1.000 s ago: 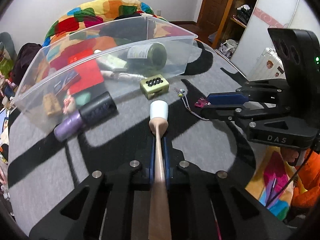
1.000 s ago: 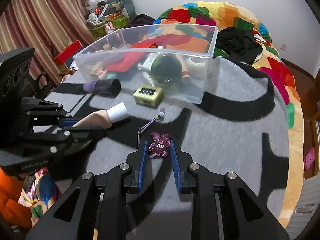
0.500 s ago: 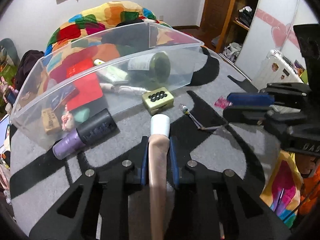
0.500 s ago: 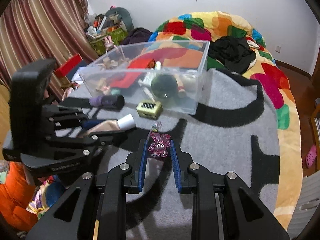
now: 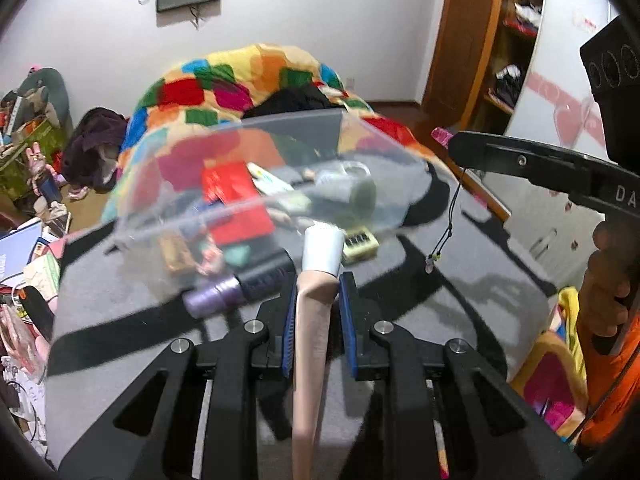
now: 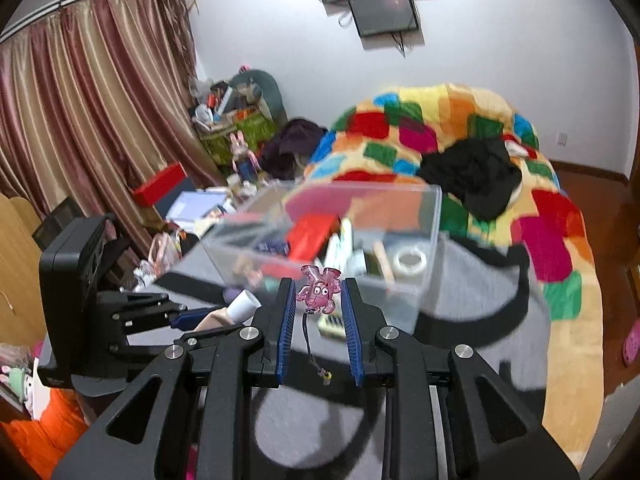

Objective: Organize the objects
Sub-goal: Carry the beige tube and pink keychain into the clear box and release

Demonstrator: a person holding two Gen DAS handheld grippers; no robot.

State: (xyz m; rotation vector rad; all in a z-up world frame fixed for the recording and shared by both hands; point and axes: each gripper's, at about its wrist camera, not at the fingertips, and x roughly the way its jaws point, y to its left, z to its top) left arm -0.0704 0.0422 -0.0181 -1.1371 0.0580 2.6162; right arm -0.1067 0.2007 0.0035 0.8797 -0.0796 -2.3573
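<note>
My left gripper (image 5: pixel 318 280) is shut on a beige tube with a white cap (image 5: pixel 316 308) and holds it above the grey blanket, in front of the clear plastic bin (image 5: pixel 256 204). My right gripper (image 6: pixel 318 286) is shut on a pink octopus charm (image 6: pixel 318 290) whose cord (image 6: pixel 314 352) hangs down; it is lifted, facing the bin (image 6: pixel 424 280). In the left wrist view the right gripper (image 5: pixel 456 144) shows at the right with the cord (image 5: pixel 448 220) dangling. A purple and black bottle (image 5: pixel 236 288) and a yellow-green box (image 5: pixel 360 242) lie in front of the bin.
The bin holds a red card (image 5: pixel 228 182), a dark green bottle (image 5: pixel 352 188), a tape roll (image 6: pixel 410 260) and several small items. A patchwork quilt (image 6: pixel 440 128) and black clothes (image 6: pixel 476 176) lie behind. Clutter (image 6: pixel 232 120) stands by the curtain at left.
Both grippers have risen off the blanket with their objects. The pink charm has left the blanket and its cord now hangs free. The left gripper's jaws stand wider around the tube.
</note>
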